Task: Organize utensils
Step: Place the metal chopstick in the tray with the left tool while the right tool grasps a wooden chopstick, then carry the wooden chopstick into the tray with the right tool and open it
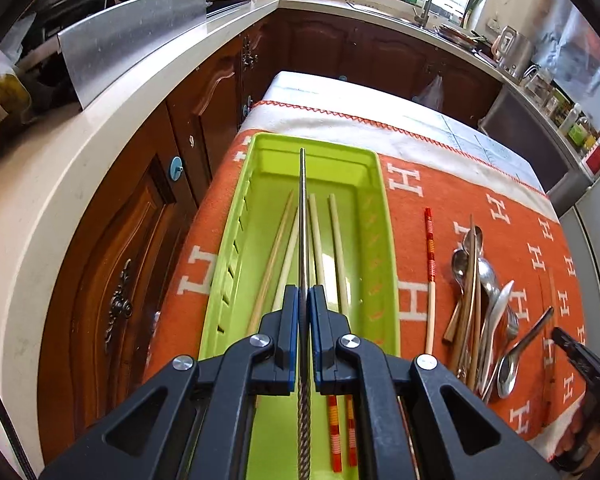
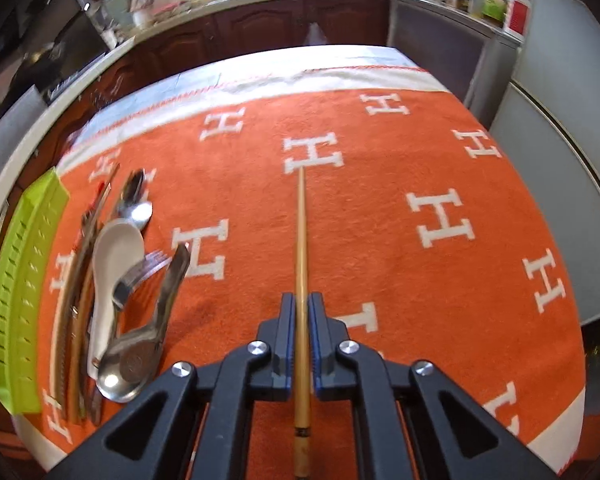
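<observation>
Task approx. half done, judged from present layout. Lime-green slotted plastic tray [image 1: 374, 216] on orange H-patterned blanket [image 2: 380, 208] over desk; inside lie four pale wood/bamboo chopsticks [image 1: 337, 248], lengthwise, plus two red-and-orange banded chopsticks [image 1: 333, 436] near the close end, partly hidden under gripper body. Left gripper [image 1: 305, 300] above tray, fingers pinching a slim grey metal chopstick w/ twisted grip end [image 1: 303, 216], aligned w/ tray's long axis; not yet released, contact w/ tray floor cannot be told. Right gripper [image 2: 302, 308] over open blanket, well apart from tray, fingers pinched on a tan bamboo chopstick w/ dark band at butt [image 2: 301, 240]; whether tip touches cloth cannot be told. Outstanding: one red-banded chopstick w/ pale lower end [image 1: 430, 276] alone on blanket just beside tray; mixed pile of steel spoons, white ceramic spoon, fork and brown sticks [image 1: 480, 292] further right, unsorted, items overlapping. Est. remaining: two held sticks to deposit, loose stick, then whole pile. Edges of right view blurred; exact pile count not determinable.
</observation>
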`<state>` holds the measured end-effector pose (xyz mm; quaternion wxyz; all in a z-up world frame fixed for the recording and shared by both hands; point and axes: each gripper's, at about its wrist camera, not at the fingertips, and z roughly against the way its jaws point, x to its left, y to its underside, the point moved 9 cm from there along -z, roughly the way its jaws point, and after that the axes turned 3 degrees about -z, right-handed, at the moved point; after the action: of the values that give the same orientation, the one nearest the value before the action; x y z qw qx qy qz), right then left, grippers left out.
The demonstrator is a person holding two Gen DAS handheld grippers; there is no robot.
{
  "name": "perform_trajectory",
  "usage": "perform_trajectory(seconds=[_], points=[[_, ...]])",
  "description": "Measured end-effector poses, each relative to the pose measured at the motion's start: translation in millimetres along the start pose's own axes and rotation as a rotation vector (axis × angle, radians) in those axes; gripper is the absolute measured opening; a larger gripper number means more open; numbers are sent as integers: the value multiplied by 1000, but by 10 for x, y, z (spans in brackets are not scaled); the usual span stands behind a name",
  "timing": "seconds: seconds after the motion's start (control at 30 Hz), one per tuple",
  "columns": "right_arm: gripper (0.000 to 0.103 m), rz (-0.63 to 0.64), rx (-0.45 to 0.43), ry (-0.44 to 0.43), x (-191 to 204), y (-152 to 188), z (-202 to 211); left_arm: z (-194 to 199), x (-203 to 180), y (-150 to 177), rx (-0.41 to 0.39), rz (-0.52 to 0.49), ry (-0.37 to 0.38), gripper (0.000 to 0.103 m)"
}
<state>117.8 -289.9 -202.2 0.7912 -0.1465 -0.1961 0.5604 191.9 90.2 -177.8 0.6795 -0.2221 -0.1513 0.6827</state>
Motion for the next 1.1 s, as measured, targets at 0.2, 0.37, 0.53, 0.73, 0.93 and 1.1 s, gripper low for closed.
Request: perform_trajectory(seconds=[0.2,0.37,0.53,0.73,0.93,1.1], points=[[6,-53,-51,-138,261,-187,418,-47,-63,3,-1,-30,-24,28],[6,-11,2,-304,832,-239,565,107,-18,56,-6,-28,-72,48],[6,47,84,-432,1540,-216,585,364,47,85,-48,-39,-115,66],[6,114,163,-576,2399,-94,631,573,229,60,-87,-8,-200,74],[7,131,203,-676,2915,22,688,606,402,53,-86,49,-228,74],[7,127,206,-691,3143,5,552,572,475,67,-72,68,-234,74]])
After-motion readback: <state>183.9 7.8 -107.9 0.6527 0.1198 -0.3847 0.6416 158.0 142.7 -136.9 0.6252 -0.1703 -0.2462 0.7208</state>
